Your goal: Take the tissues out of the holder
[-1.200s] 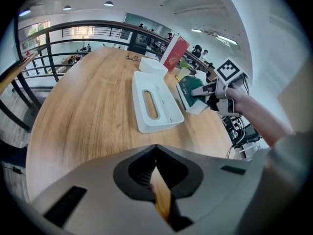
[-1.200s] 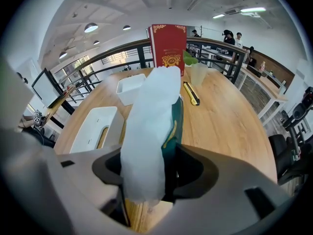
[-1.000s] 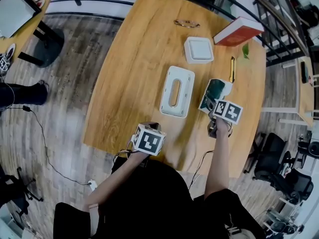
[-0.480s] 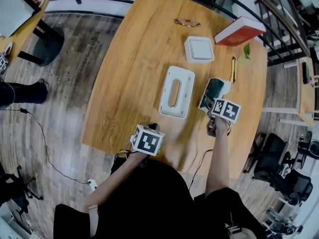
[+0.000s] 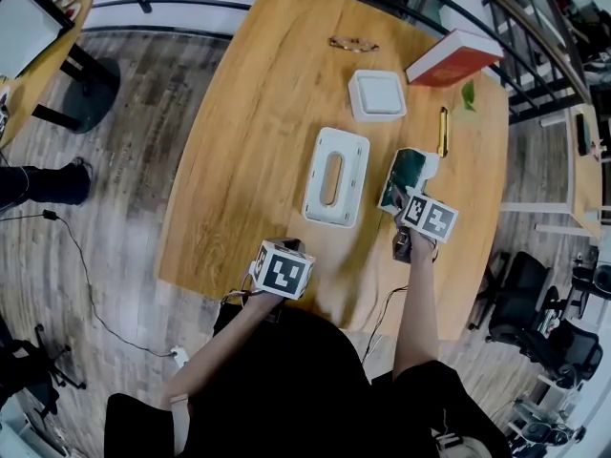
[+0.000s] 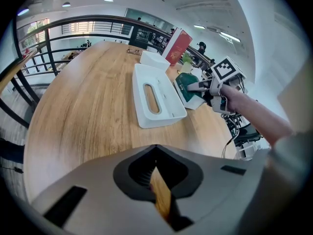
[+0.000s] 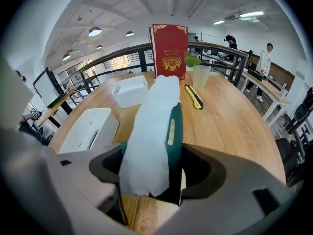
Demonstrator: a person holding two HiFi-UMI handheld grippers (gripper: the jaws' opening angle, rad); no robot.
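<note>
The white tissue holder [image 5: 321, 203] with its oval slot lies flat in the middle of the wooden table [image 5: 248, 160]; it also shows in the left gripper view [image 6: 168, 114] and at the left of the right gripper view [image 7: 88, 129]. To its right lies the green and white tissue pack [image 5: 409, 172], outside the holder. My right gripper [image 5: 405, 201] is at the pack's near end. Its jaws are opening, and the pack [image 7: 154, 126] stands between them with a small gap on the left side. My left gripper [image 5: 290, 246] hovers shut and empty over the table's near edge.
A white square box [image 5: 377, 95], a red book [image 5: 453, 58], a yellow cutter [image 5: 444, 132], a green leaf [image 5: 470, 95] and a pair of glasses [image 5: 353, 43] lie at the table's far end. Railings and office chairs stand beyond the right edge.
The right gripper and the tissue pack have hardly shifted on the table. The left gripper has stayed near the front edge.
</note>
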